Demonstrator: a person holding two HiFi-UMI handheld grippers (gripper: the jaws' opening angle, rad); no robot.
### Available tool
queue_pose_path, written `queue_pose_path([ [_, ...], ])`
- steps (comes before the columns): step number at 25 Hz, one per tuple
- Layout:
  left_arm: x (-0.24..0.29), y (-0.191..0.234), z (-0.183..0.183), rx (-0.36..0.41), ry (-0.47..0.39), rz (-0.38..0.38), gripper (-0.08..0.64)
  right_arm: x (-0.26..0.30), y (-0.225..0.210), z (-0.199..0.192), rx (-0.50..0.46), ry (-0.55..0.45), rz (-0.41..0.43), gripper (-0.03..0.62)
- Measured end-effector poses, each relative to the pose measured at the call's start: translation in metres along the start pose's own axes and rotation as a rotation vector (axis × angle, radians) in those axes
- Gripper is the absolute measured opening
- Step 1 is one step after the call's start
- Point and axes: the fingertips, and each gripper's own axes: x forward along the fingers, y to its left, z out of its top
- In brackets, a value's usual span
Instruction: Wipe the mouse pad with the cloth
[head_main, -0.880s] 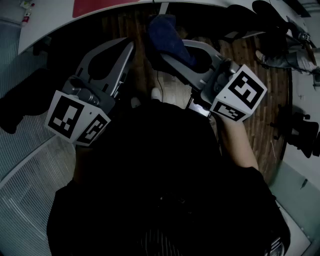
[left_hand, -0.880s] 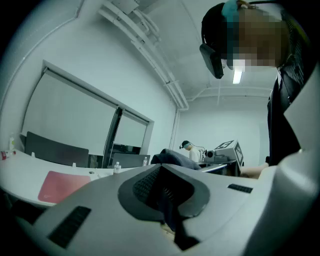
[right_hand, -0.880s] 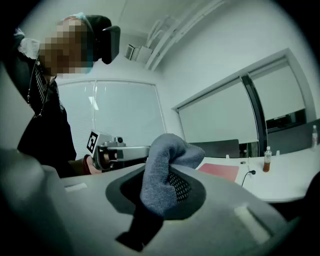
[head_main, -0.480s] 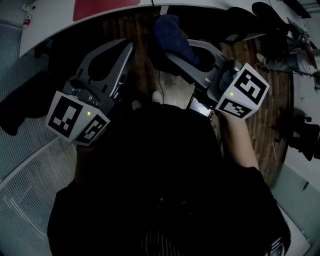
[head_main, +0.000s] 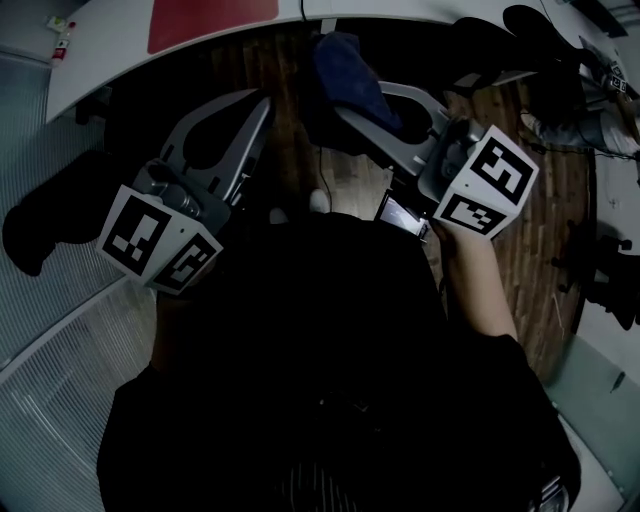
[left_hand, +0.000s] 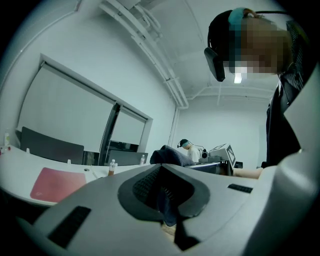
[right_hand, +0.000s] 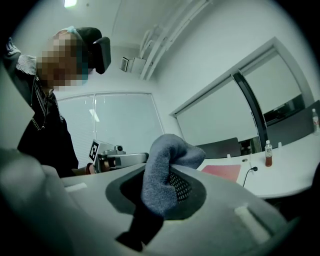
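Note:
The red mouse pad (head_main: 210, 17) lies on the white curved table (head_main: 110, 50) at the top of the head view; it also shows in the left gripper view (left_hand: 55, 182) and the right gripper view (right_hand: 222, 171). My right gripper (head_main: 340, 108) is shut on a blue-grey cloth (head_main: 345, 65) that bunches up out of its jaws (right_hand: 162, 172). It is held in the air short of the table edge. My left gripper (head_main: 262, 102) stands beside it on the left, jaws together with nothing held (left_hand: 165, 200). Both point toward the table.
A small bottle (right_hand: 268, 152) and a cable (right_hand: 248, 172) are on the table right of the pad. Wooden floor (head_main: 540, 250) lies below, with dark chairs at the left (head_main: 50, 220) and upper right (head_main: 540, 40). Another person (left_hand: 190, 147) stands far off.
Both grippers have drifted slightly up and right toward the table. The cloth stays in the right gripper, and more of the red pad shows at the top.

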Motion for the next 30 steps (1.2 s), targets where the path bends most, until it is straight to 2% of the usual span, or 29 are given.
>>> queue_pose_path([
  [9, 0.028, -0.001, -0.021, 0.003, 0.049, 0.007, 0.008, -0.020, -0.024, -0.025, 0.033, -0.001, -0.013, 0.064],
  [14, 0.047, -0.003, -0.026, -0.081, 0.052, -0.028, 0.008, -0.039, -0.045, -0.032, 0.089, -0.021, -0.014, 0.064],
  [18, 0.071, -0.013, -0.030, -0.042, 0.037, -0.019, 0.008, -0.058, -0.065, -0.039, 0.109, -0.022, -0.014, 0.064],
  [23, 0.070, -0.013, -0.036, -0.041, 0.072, -0.028, 0.008, -0.054, -0.065, -0.033, 0.109, -0.051, -0.012, 0.064],
  [27, 0.070, -0.011, -0.032, -0.026, 0.066, -0.007, 0.008, -0.064, -0.070, -0.032, 0.121, -0.071, -0.022, 0.064],
  [30, 0.069, -0.009, -0.035, -0.027, 0.061, -0.003, 0.008, -0.067, -0.068, -0.029, 0.090, -0.073, -0.038, 0.064],
])
